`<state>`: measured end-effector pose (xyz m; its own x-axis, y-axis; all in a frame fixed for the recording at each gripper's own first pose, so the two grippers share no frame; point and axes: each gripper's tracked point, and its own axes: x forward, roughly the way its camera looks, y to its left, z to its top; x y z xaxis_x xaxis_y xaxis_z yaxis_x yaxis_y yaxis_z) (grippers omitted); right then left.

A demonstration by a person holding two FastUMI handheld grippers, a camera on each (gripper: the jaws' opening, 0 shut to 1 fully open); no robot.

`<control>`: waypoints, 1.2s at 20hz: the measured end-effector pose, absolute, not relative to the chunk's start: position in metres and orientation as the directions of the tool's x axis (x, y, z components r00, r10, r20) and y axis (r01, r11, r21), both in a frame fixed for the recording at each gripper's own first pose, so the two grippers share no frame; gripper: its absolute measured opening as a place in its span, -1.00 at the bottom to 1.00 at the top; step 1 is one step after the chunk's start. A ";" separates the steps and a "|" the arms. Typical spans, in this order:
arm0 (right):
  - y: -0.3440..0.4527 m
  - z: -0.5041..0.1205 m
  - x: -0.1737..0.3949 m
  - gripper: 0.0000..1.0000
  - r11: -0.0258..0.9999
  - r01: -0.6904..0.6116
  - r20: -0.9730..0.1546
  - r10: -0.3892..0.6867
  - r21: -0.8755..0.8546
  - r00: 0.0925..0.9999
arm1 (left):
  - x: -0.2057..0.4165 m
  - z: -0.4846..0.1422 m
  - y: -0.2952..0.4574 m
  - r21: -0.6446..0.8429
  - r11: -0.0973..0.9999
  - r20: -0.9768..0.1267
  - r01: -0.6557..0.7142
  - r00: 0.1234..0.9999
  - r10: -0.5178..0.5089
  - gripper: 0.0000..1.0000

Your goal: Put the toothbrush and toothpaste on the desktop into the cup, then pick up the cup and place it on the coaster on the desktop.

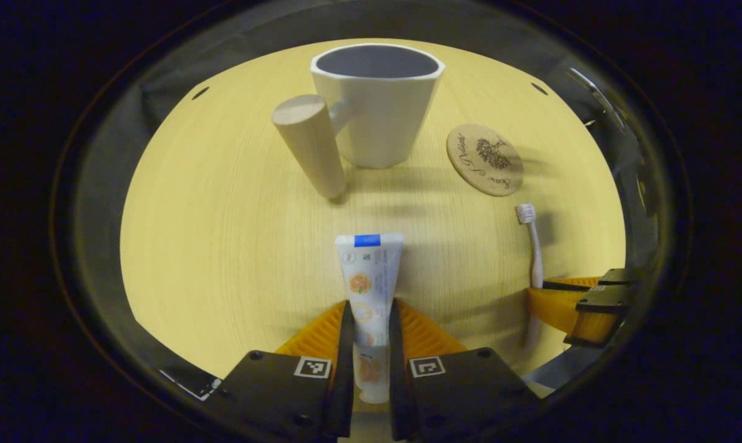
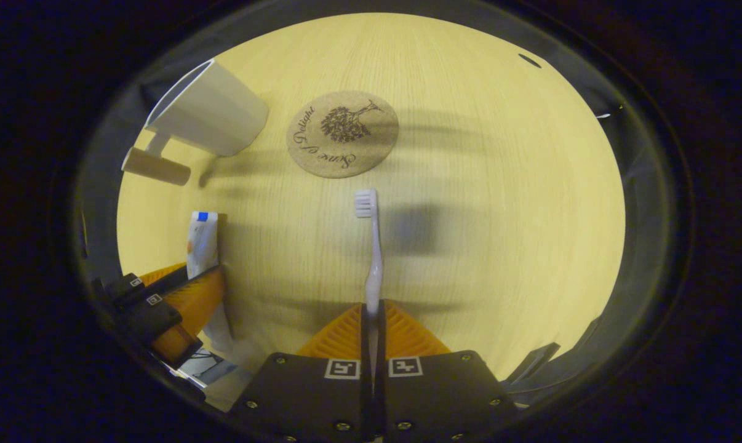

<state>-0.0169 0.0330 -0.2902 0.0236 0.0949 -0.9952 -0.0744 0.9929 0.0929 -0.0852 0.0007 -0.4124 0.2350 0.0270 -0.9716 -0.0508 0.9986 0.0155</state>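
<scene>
My left gripper (image 1: 370, 307) is shut on the white toothpaste tube (image 1: 369, 271), which points forward above the wooden desktop (image 1: 223, 246). Ahead stands the white cup (image 1: 380, 104) with its wooden handle (image 1: 312, 144) towards me. The round cork coaster (image 1: 485, 160) lies to its right. My right gripper (image 2: 374, 311) is shut on the handle of the pale toothbrush (image 2: 372, 246), bristles forward, with the coaster (image 2: 343, 134) beyond it and the cup (image 2: 208, 117) at upper left. The right gripper (image 1: 577, 301) with the toothbrush (image 1: 533, 243) also appears in the left gripper view, and the left gripper (image 2: 180, 295) with the toothpaste (image 2: 202, 243) in the right gripper view.
The desktop (image 2: 500, 215) is a pale wood surface with dark booth walls around its edges. Small dark slots mark the far corners of the desktop.
</scene>
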 end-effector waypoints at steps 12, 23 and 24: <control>0.032 -0.291 -0.014 -0.96 0.991 -0.027 -0.991 0.129 0.129 0.026 | -0.098 -0.378 -0.009 -0.101 0.991 -0.965 -0.088 0.249 -0.076 -0.37; 0.032 -0.291 -0.012 -0.96 0.990 -0.027 -0.989 0.140 0.139 0.041 | -0.086 -0.311 -0.013 -0.137 0.987 -0.926 -0.083 0.365 -0.098 -0.38; 0.032 -0.291 -0.013 -0.96 0.990 -0.028 -0.989 0.139 0.138 0.043 | -0.083 -0.304 -0.013 -0.139 0.987 -0.921 -0.081 0.376 -0.099 -0.37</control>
<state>-0.0128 0.0319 -0.2913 0.0432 0.1393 -0.9893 -0.0278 0.9900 0.1382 -0.0832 -0.0133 -0.3043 0.3762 -0.0991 -0.9212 -0.0805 0.9870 -0.1390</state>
